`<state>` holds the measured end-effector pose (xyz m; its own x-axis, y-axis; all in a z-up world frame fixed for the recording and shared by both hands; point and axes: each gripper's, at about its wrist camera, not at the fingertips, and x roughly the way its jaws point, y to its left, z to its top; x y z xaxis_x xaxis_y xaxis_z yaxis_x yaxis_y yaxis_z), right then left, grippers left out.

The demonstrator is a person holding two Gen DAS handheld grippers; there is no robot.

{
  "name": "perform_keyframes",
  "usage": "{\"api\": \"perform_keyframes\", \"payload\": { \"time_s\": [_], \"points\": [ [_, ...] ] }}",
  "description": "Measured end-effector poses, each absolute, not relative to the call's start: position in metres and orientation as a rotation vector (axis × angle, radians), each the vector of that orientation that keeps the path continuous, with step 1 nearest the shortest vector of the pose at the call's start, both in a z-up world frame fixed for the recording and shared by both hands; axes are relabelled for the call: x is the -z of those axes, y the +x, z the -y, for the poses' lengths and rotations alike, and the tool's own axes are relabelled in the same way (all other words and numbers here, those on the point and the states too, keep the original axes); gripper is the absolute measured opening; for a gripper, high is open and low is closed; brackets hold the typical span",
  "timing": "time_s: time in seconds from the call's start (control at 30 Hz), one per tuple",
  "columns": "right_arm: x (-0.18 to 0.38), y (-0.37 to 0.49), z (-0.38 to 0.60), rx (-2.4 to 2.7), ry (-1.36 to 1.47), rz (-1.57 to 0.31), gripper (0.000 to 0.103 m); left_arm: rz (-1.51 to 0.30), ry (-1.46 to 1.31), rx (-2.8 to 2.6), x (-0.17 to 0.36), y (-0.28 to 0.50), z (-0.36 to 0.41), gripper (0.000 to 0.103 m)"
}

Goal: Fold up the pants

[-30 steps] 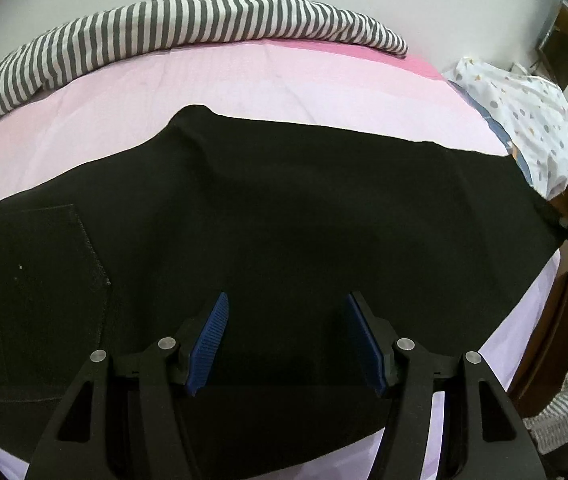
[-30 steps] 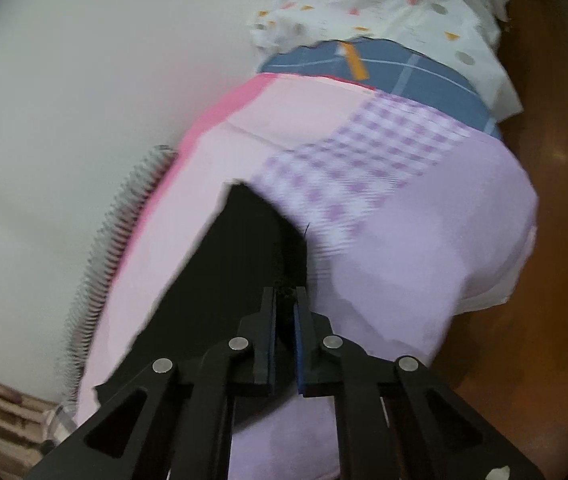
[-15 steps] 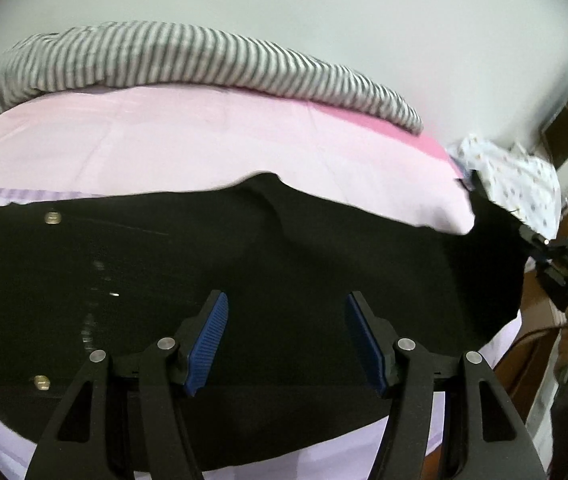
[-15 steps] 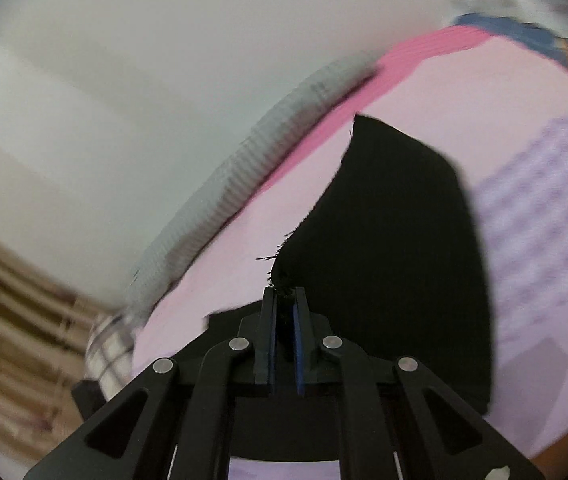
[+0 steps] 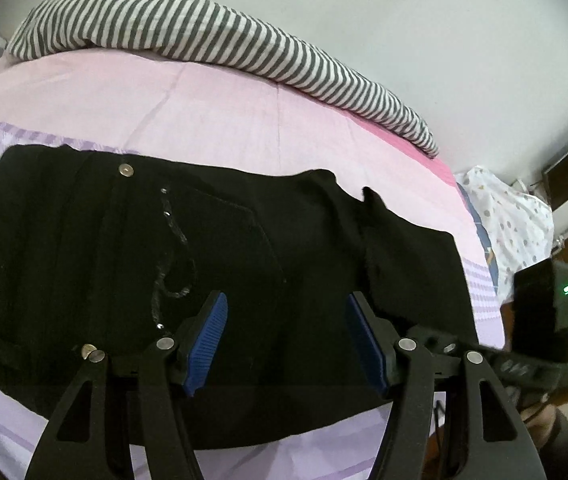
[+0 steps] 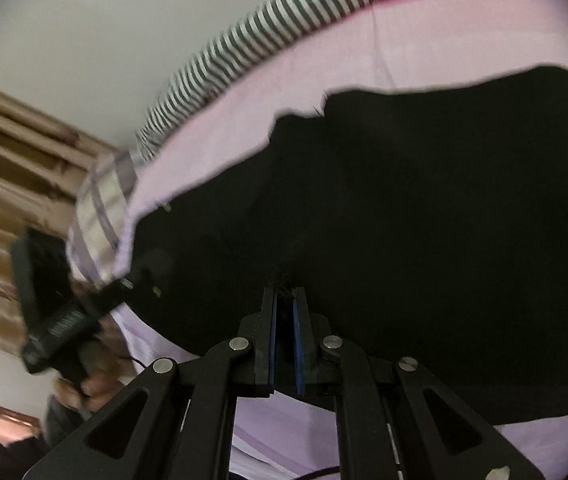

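While your right gripper (image 6: 284, 304) stays out of the comparison, read it as it stands: its blue pads are drawn nearly together on a frayed bit of the black pants (image 5: 211, 280), most likely a leg hem, and that hem sits over the body of the garment rather than out at the far end. Your left gripper (image 5: 284, 332) hovers just above the cloth near the seat pocket, its jaws wide apart and holding nothing. The pants lie across the pink and lilac bed sheet (image 5: 211, 120), waistband rivets toward your left, with the striped blanket (image 5: 211, 40) bunched along the wall behind and a spotted cloth (image 5: 512, 216) off the far corner. You appear to be in the middle of the lengthwise fold — carrying the legs up onto the upper half. What comes next, by my judgement, is to lay that hem down square with the waistband edge, then part the right pads only once the cloth rests flat. Use the idle left claw to press or smooth the layer beneath — the ridge of loose cloth near the middle (image 5: 368, 208) looks likely to trap a crease otherwise.
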<state>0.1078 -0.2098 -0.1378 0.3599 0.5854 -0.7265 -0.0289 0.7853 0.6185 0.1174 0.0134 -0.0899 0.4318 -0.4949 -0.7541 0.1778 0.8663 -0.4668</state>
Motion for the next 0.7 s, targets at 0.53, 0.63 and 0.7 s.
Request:
{"api": "perform_keyframes", "payload": {
  "time_s": [0.53,0.63,0.7],
  "points": [
    [0.088,0.081,0.283,-0.252,0.582,-0.926,0.044,-1.168,-0.393,0.629,0.098,0.122,0.038,0.062],
    [0.084,0.075,0.312,-0.177,0.619,-0.877,0.044,-1.221,-0.434,0.656,0.105,0.126,0.048,0.062],
    [0.085,0.07,0.326,-0.129,0.624,-0.861,0.044,-1.25,-0.459,0.661,0.11,0.128,0.053,0.062]
  ]
}}
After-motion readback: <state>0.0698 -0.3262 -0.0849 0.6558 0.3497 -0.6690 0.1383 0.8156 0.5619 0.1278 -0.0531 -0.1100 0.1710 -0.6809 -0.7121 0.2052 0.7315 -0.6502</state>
